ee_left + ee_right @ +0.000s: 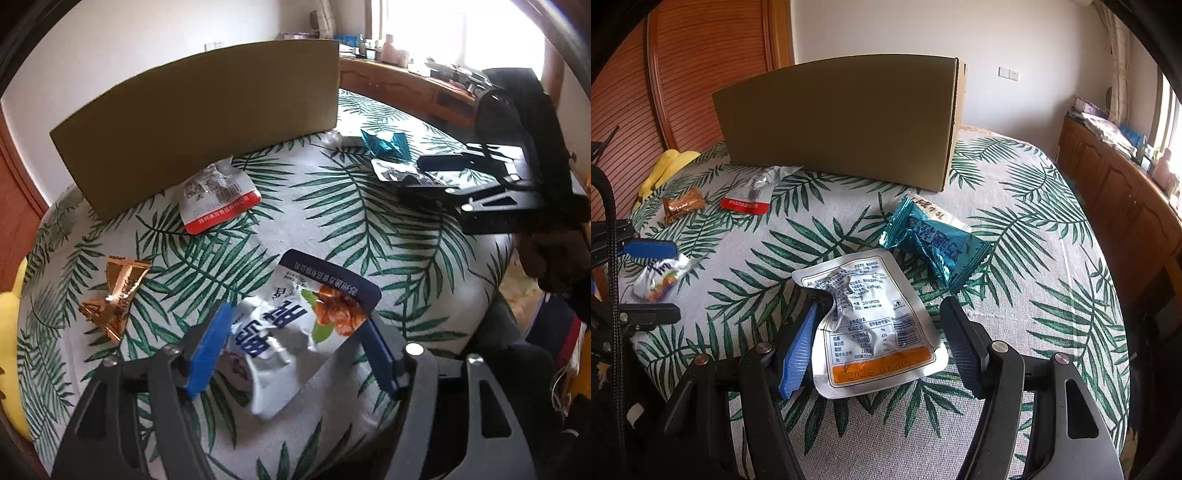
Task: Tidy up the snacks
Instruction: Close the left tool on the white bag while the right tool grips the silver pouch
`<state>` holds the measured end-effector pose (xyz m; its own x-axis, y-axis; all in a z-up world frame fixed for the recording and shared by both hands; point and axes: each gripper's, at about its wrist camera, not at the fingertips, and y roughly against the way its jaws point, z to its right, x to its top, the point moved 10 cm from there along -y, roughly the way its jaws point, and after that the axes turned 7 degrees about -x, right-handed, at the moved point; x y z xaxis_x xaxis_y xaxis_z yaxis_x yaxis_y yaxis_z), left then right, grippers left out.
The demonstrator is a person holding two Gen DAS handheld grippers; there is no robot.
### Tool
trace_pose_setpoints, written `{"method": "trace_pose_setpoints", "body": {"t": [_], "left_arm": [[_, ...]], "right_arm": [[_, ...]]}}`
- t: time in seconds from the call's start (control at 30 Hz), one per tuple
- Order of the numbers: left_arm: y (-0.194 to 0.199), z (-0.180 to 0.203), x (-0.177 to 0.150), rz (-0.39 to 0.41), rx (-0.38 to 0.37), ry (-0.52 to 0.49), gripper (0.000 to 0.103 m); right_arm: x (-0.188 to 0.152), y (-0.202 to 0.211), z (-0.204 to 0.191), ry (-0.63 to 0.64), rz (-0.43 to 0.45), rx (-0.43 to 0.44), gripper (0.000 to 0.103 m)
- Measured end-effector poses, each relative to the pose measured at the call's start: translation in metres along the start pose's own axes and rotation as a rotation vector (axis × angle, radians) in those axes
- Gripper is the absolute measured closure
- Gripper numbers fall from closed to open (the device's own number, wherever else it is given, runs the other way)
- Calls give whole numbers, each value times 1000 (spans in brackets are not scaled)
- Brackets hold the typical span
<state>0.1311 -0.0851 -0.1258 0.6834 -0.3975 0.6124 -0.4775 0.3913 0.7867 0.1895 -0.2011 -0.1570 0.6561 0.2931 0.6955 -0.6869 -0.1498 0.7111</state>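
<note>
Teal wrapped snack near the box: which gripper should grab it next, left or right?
Probably right. The teal snack packet lies just beyond the right gripper, whose open jaws straddle a silver pouch. The left gripper sits across the bed over the blue-and-white pouch.

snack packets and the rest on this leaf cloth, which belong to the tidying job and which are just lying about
Job:
navy-and-white snack pouch
silver pouch with orange band
teal foil packet
red-edged packet
gold wrapped candy
cardboard box

Lying about:
yellow plush toy
windowsill clutter

glossy foil pouch [875, 325], matt cardboard box [842, 122]
</note>
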Motion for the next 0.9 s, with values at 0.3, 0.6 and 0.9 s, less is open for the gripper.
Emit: {"method": "trace_pose_setpoints", "body": {"t": [0.3, 0.6, 0.9], "left_arm": [[-3, -2, 4, 9, -6, 7, 34], [20, -9, 0, 67, -62, 65, 67], [33, 1, 4, 105, -72, 60, 72]], "right_arm": [[-1, 1, 0, -5, -1, -6, 35], [-2, 2, -2, -6, -13, -10, 35], [-2, 1, -2, -6, -27, -14, 35]]}}
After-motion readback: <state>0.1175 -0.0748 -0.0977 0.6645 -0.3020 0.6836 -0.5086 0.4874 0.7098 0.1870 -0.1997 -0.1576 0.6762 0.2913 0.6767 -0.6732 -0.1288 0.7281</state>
